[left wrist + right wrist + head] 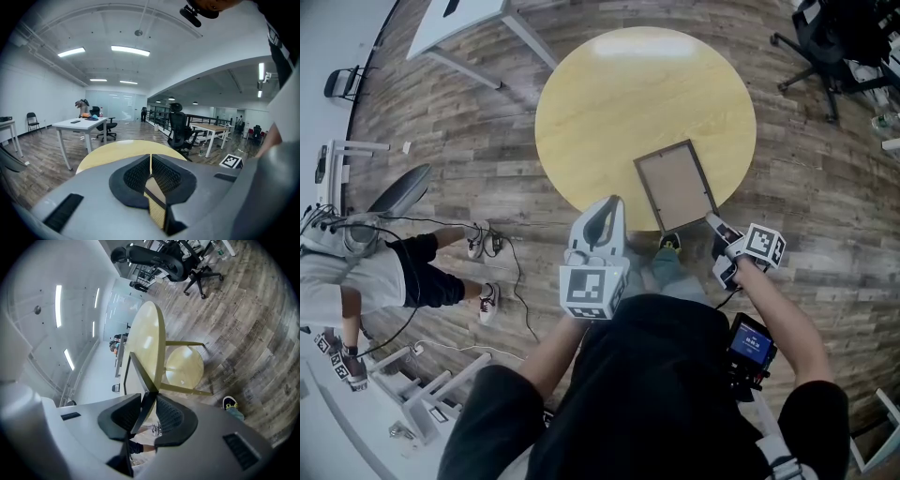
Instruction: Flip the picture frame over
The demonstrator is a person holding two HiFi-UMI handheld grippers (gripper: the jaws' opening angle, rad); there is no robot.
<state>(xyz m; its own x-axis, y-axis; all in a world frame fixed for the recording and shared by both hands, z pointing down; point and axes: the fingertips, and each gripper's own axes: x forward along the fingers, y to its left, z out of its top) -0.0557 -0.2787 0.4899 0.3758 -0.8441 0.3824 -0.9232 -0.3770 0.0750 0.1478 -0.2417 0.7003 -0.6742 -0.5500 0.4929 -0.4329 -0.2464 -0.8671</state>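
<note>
Where your picture frame (675,186) lies: flat on the round surface (609,94), at its near edge.
Right gripper (712,221): jaws around its corner, seemingly slack.
Left gripper (616,201): clenched, empty.

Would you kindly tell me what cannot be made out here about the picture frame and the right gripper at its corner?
Whether the pads of the right gripper press the picture frame: right gripper view, shadow round the corner between them.
Which face of the frame is up: head view, too small; right gripper view, edge-on.
The frame's near corner: head view, covered by the right gripper.
</note>
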